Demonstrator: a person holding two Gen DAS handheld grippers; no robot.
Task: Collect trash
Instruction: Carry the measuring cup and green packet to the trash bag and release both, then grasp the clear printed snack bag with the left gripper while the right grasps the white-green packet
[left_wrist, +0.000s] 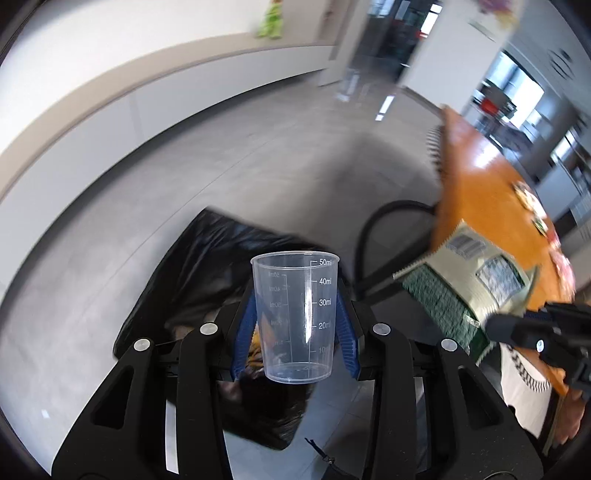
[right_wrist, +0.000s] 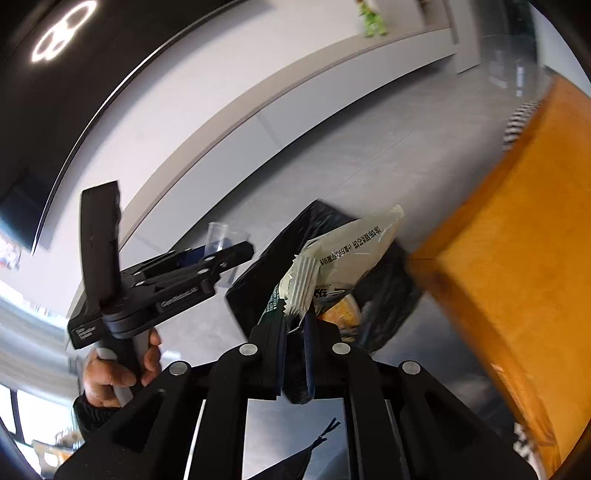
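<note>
Above the open black plastic trash bag (left_wrist: 207, 280) on the floor, the left gripper (left_wrist: 295, 332) pinches a clear graduated plastic cup (left_wrist: 294, 317) upright; released off-centre, it could bounce past the rim. The right gripper (right_wrist: 295, 332) clamps a crinkled cream-and-green snack wrapper (right_wrist: 343, 258), light enough to flutter wide beside the orange tabletop (right_wrist: 509, 258).

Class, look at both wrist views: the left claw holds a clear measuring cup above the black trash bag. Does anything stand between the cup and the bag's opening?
Nothing visible does. The measuring cup in the left claw hangs over the black trash bag, with only open air showing below it.
</note>
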